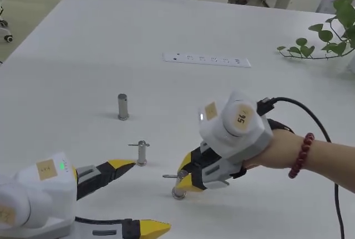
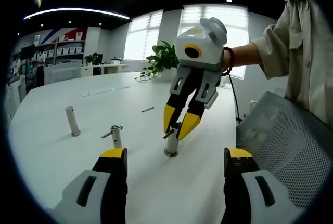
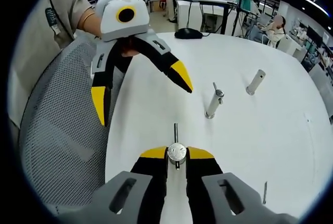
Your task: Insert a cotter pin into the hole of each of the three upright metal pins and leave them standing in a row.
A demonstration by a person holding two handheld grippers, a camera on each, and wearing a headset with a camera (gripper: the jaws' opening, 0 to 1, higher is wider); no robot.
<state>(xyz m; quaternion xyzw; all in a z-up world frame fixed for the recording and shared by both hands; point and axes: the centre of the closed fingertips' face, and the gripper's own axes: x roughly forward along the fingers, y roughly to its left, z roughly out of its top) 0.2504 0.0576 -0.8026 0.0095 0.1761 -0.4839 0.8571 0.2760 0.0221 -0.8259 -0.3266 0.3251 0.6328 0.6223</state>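
White table (image 1: 66, 56) in a bright office, power strip (image 1: 206, 60) lying flat at the far side and a leafy plant (image 1: 333, 34) at the right edge. Three pins stand upright in a slanting row. Nearest the person, the right hand-held gripper (image 1: 184, 179) is down on the near metal pin (image 1: 178, 192), its yellow-tipped jaws pinched in on either side of the pin's head. A cotter pin (image 1: 170, 176) runs through the hole there and pokes out to the left. Next along, the middle metal pin (image 1: 142, 156) stands free, and a second cotter pin (image 1: 135, 144) sits across its top. Beyond it, the far metal pin (image 1: 122, 107) stands alone, top bare. Low at the left, the left hand-held gripper (image 1: 147, 196) hangs just off the table with its jaws spread wide, touching nothing, pointed toward the near metal pin. A loose cotter pin (image 2: 148, 109) lies flat on the table, well apart from the row.
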